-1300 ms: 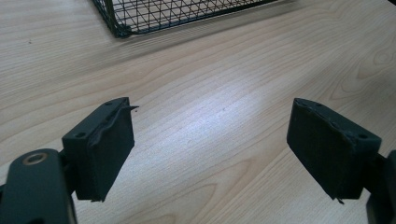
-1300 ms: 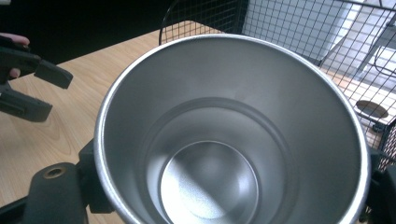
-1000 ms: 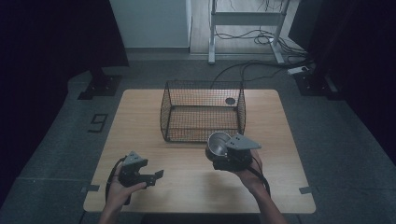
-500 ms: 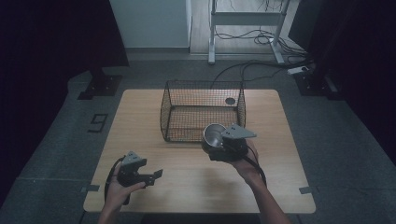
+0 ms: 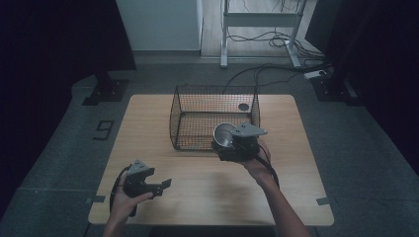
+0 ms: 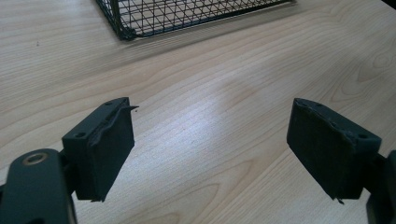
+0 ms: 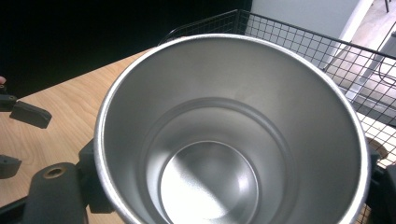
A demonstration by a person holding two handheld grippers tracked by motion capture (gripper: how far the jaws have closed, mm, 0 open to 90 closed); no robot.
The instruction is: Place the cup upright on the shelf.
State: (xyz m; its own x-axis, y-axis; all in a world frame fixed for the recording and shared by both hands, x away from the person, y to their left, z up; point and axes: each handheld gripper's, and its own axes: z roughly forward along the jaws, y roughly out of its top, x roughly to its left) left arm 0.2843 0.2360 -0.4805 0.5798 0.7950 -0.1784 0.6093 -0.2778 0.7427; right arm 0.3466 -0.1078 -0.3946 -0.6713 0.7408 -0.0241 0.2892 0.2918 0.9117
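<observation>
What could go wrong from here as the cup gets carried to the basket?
1. The right gripper holds the metal cup at the near wall of the wire basket; carried low, the cup may knock that wall and shove the basket.
2. The cup's smooth steel may slip between the jaws if tilted.
3. The left gripper sits open and away from the basket, so nothing steadies it.
</observation>
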